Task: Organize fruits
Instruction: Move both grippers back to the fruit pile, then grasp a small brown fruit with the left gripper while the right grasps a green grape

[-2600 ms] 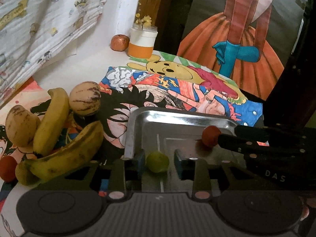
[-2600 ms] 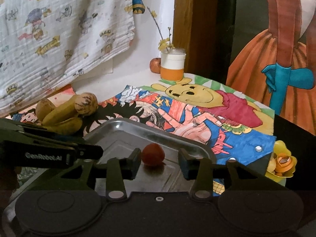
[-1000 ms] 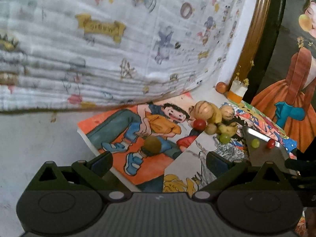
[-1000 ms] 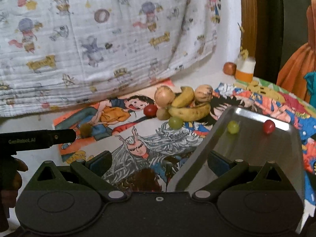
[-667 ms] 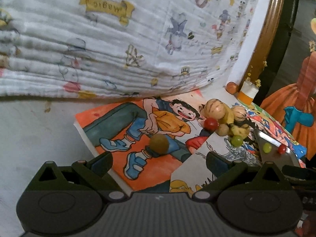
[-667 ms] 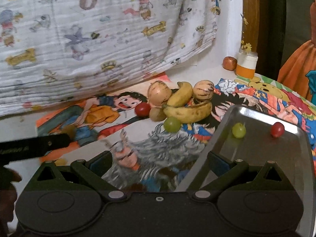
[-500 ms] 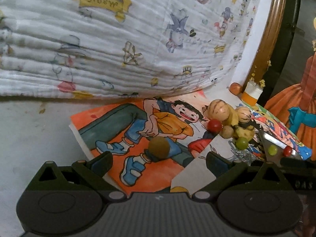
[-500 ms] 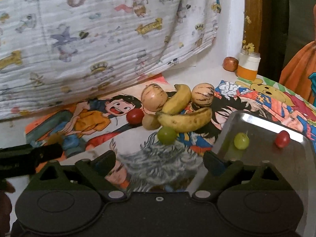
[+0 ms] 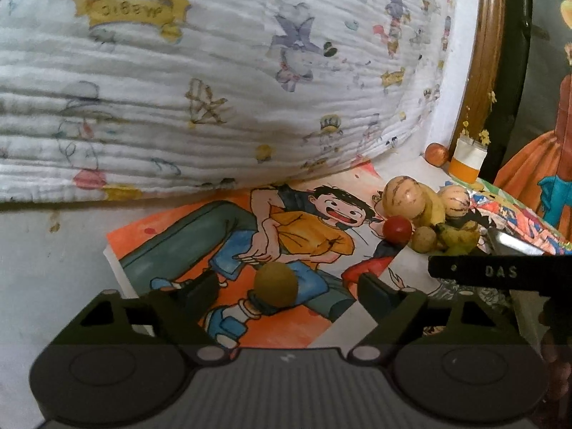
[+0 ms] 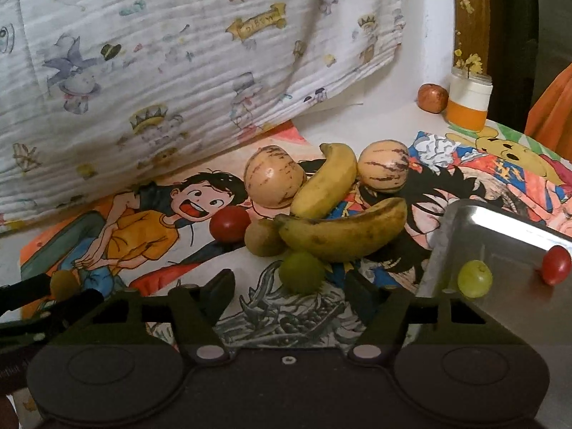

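Now, both tools are off the tray and lined up on loose fruit.
Left fingers [image 9: 286,287]: spread wide, holding nothing; 2.6 s ago they stood at the tray on either side of a green grape.
Between the left fingers: a brown round fruit [image 9: 276,285] on the orange drawing [image 9: 186,246], alone and well apart from the pile; it has grown larger in view over the last second.
Right fingers [image 10: 289,287]: also spread wide and empty; 2.6 s ago a red cherry tomato sat between them over the tray.
Between the right fingers: a green fruit [image 10: 301,272], touching the underside of the lower banana [image 10: 343,232].
Beyond the right fingers: a second banana [image 10: 327,182], two striped melons [image 10: 273,180], a red tomato [image 10: 229,224] and a small brown fruit [image 10: 262,237], all bunched together.
Right of the right fingers: the metal tray [image 10: 500,236], holding a green grape [image 10: 474,279] and a cherry tomato [image 10: 556,264].
Far corner of the surface: a jar [image 10: 469,102] and a reddish fruit [image 10: 432,97].
Meaning for the task: two small fruits appear delivered; each tool seems ready to close on its next piece, with most of the pile left to move.
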`<state>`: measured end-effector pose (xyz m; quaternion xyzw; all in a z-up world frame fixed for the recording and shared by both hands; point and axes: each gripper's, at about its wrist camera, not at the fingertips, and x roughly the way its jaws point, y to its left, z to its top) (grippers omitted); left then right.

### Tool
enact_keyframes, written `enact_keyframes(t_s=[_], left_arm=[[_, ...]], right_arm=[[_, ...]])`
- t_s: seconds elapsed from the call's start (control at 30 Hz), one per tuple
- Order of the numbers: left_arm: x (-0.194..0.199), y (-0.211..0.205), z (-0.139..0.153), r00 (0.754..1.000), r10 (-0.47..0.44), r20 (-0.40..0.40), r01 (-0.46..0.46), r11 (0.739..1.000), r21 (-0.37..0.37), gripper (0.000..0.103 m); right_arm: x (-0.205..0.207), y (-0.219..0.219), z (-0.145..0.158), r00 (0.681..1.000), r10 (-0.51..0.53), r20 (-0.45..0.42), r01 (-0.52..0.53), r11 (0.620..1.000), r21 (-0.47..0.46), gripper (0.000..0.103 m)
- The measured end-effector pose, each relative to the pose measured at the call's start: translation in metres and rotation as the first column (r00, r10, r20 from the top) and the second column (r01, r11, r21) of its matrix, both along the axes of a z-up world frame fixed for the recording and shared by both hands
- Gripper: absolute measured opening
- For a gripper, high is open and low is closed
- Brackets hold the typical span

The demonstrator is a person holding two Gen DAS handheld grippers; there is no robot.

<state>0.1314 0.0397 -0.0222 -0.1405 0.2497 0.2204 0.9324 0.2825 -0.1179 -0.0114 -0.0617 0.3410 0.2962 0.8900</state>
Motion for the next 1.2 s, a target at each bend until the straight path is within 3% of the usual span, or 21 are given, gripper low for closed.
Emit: enact_keyframes(t_s=[0.17,0.43,0.77,0.97,1.2], left_arm=[[0.004,-0.006,-0.002,1.000,-0.008,-0.003,0.008,1.000,0.029,0.079],[0.007,-0.011,-0.002,1.000,-0.017,-0.003,0.017,0.999,0.047,0.060],[0.012,-0.008,-0.003,1.000,-0.014,-0.005,0.015,0.999,0.047,0.038],[0.013,-0.007,-0.004,1.000,-0.007,-0.005,0.007,0.999,0.051,0.029],[0.013,-0.006,-0.003,1.000,-0.007,-0.009,0.007,0.999,0.046,0.029]], right_arm=[[0.001,0.003,0.000,1.000,0.006,-0.005,-0.005,1.000,0.016,0.058],[-0.001,0.005,-0.001,1.000,-0.005,0.004,0.005,1.000,0.008,0.050],[-0.001,0.006,-0.001,1.000,-0.013,0.016,0.013,1.000,0.003,0.029],[-0.002,0.006,-0.002,1.000,-0.012,0.016,0.012,1.000,0.007,0.029],[-0.007,0.002,0.002,1.000,0.008,0.006,-0.008,1.000,0.030,0.028]])
